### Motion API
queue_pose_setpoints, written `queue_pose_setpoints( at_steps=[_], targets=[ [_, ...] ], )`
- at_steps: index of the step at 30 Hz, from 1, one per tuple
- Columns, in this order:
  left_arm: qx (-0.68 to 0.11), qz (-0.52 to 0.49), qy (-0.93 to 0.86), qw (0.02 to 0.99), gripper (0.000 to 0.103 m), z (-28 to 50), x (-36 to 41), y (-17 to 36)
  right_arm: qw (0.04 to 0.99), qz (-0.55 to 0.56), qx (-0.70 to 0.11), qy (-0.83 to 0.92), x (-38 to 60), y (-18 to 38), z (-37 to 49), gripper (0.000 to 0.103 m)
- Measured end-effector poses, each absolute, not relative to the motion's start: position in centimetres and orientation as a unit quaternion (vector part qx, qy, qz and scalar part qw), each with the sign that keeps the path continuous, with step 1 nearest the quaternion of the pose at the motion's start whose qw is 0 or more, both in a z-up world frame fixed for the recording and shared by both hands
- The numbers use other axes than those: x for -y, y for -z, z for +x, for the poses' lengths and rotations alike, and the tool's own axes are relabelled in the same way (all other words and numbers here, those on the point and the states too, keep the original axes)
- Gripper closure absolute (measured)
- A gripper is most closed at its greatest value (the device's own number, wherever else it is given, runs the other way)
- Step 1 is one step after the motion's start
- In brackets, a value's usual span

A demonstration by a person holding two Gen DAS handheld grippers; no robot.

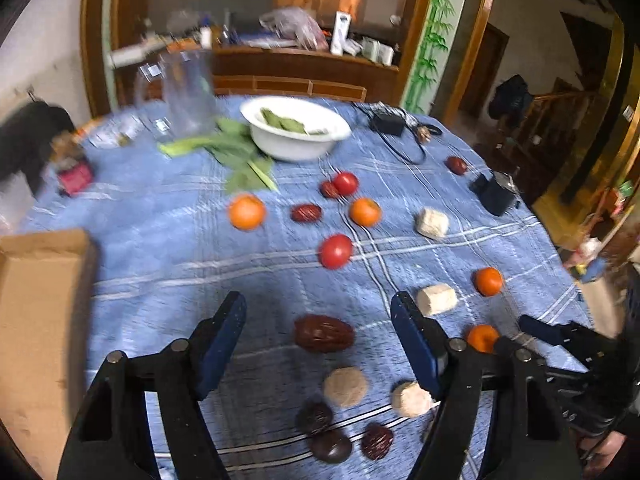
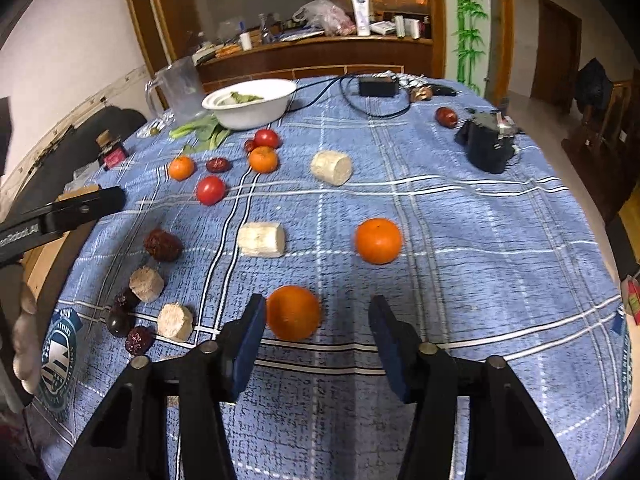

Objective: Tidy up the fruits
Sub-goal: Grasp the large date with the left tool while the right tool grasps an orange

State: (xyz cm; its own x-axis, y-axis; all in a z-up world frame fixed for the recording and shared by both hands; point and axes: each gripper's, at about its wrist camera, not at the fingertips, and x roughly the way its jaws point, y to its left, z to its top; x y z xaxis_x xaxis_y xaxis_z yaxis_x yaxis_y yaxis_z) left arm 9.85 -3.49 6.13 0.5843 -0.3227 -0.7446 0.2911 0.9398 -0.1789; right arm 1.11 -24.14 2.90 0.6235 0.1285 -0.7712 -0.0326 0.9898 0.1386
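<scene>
Far left, L wrist view: cardboard box at the counter edge. Counter wears a blue plaid cloth.

My left hand-held gripper hangs over the cloth, jaws wide apart, nothing in them. Big dried date lies on the cloth in the gap betw the fingers, touching neither. Nearer me: tan biscuit round, a second round, plus a cluster of dark dates.

Mid-counter, spread apart: orange, small date, tomato. White bowl w/ greens inside sits at the back, leafy veg just beside it, clear jug to its left. This view is blurred, esp. at the back.

R wrist view: my right hand-held gripper also spread open, empty. Near orange sits just inside the left finger; can't tell if touching. Second orange farther out, well apart. Pale cylinder snack left of it, another beyond.

Far right back: black device, lone date near it, black adapter w/ cable.
</scene>
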Motion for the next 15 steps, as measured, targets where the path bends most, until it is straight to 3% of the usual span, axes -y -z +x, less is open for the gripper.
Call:
queue_pose_setpoints(
  at_steps=[7, 15],
  targets=[
    [-0.456, -0.019, 0.188, 0.87, 0.032, 11.7, 4.8, -2.7, 0.894, 0.051, -0.441, -0.059, 23.1, -1.7, 2.1, 0.053],
    [-0.476, 0.023, 0.186, 0.859, 0.06, 12.2, 6.0, -0.8, 0.89, 0.042, -0.45, -0.06, 22.5, -0.8, 2.5, 0.067]
  ],
)
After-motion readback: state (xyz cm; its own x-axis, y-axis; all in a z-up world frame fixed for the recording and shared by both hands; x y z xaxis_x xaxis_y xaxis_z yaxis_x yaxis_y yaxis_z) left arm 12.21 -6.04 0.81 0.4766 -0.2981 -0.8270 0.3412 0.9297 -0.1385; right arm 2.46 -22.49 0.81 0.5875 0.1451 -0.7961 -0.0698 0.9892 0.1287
